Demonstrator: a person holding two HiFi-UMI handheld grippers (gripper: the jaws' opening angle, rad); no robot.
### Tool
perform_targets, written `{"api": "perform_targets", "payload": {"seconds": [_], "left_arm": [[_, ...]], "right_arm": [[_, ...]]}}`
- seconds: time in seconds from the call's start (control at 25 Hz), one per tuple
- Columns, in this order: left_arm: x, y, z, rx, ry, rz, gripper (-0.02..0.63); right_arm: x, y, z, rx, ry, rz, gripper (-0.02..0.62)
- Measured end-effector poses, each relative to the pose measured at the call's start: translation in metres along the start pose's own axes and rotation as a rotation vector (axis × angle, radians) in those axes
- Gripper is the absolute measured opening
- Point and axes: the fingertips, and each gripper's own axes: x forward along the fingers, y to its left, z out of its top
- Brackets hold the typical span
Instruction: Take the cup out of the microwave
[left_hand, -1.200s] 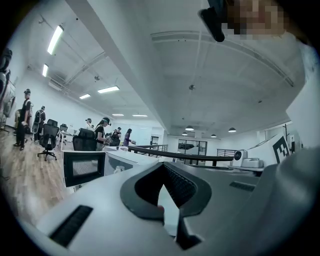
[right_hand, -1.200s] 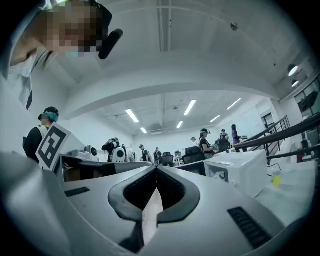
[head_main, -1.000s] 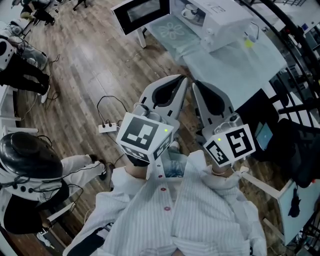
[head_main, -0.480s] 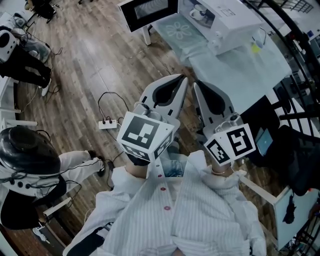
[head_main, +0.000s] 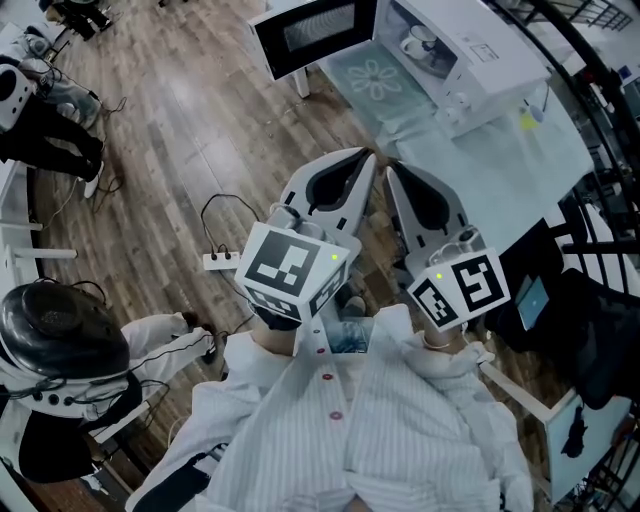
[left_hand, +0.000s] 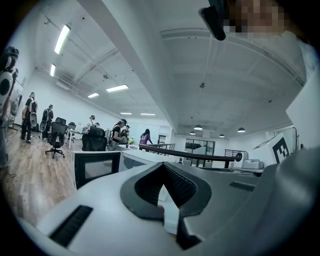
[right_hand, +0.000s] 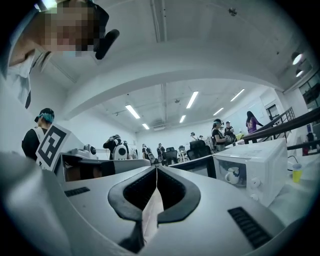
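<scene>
A white microwave (head_main: 480, 70) stands on the table at the top of the head view, its dark-windowed door (head_main: 315, 35) swung open to the left. A white cup (head_main: 418, 45) sits inside the cavity. In the right gripper view the microwave (right_hand: 255, 167) is off to the right with the cup (right_hand: 231, 175) showing in its opening. My left gripper (head_main: 365, 160) and right gripper (head_main: 392, 172) are held side by side in front of my chest, well short of the table. Both point towards the microwave, jaws shut, nothing between them.
A pale cloth covers the table (head_main: 500, 160), and a flower-patterned mat (head_main: 375, 80) lies before the microwave. A small yellow object (head_main: 527, 120) sits beside it. A power strip (head_main: 222, 260) with cables lies on the wood floor. A seated person (head_main: 60, 340) is at left.
In the head view the microwave and table have slid down and to the right, nearer to me. Both grippers keep the same pose before my chest, jaws still shut.
</scene>
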Motion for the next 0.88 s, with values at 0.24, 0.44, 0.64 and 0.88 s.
{"api": "perform_targets", "payload": {"seconds": [0.24, 0.44, 0.64, 0.88], "left_arm": [[0.02, 0.056, 0.004, -0.012, 0.006, -0.012, 0.008], [0.028, 0.104, 0.007, -0.023, 0.004, -0.008, 0.008], [0.031, 0.15, 0.008, -0.033, 0.011, -0.011, 0.008], [0.038, 0.189, 0.003, -0.03, 0.022, -0.026, 0.008]], "right_arm": [[0.056, -0.01, -0.001, -0.006, 0.013, -0.02, 0.035], [0.1, -0.015, -0.004, -0.001, 0.022, -0.037, 0.035], [0.143, -0.014, -0.009, 0.001, 0.031, -0.057, 0.035], [0.182, -0.013, -0.017, 0.005, 0.027, -0.071, 0.035]]}}
